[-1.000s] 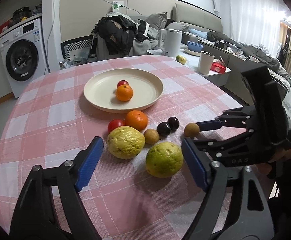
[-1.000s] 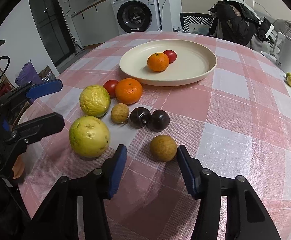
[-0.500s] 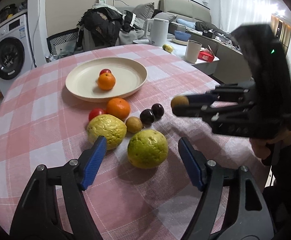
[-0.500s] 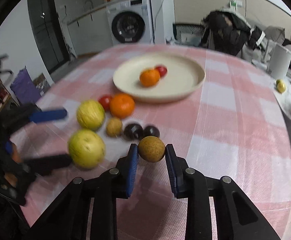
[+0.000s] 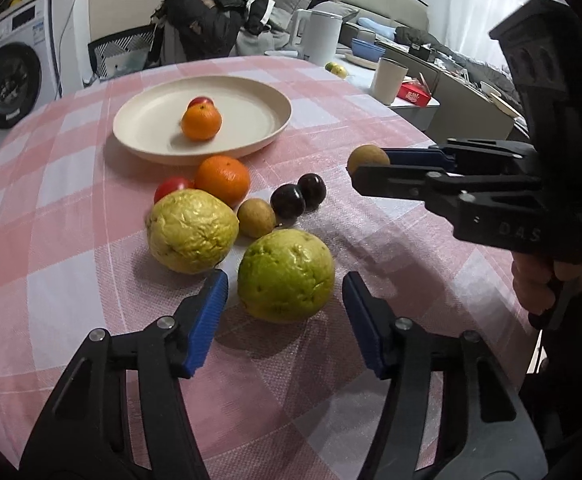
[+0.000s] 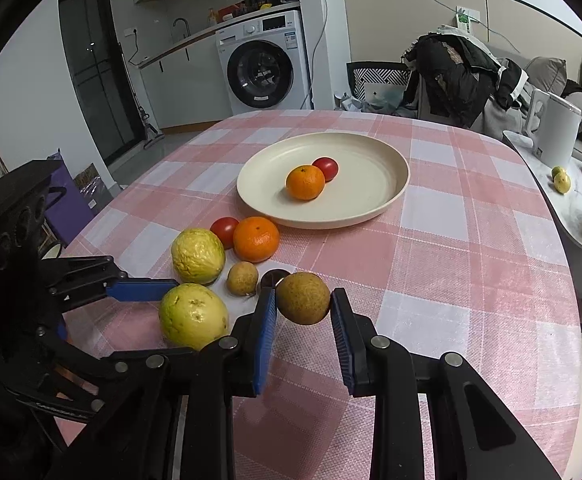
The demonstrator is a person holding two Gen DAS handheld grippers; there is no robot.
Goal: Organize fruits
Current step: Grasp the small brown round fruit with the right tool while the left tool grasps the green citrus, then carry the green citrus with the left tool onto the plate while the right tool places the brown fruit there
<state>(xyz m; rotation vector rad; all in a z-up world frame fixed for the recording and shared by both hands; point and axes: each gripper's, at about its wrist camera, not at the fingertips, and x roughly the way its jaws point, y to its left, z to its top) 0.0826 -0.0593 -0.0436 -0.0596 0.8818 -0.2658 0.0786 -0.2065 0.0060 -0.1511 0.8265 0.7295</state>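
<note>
Right wrist view shows my right gripper (image 6: 303, 300) closed on a small brown fruit (image 6: 303, 298), pinched between the blue pads and lifted clear of the checked tablecloth (image 6: 471, 280). My left gripper (image 5: 283, 316) hangs wide open, straddling a green guava (image 5: 286, 274) but not touching it. I judge the step in hand is carrying this fruit to the cream plate (image 6: 387, 196) at the far side, where an orange (image 6: 305, 182) and a red fruit (image 6: 326, 168) already sit; next I need to travel forward and release beside them
</note>
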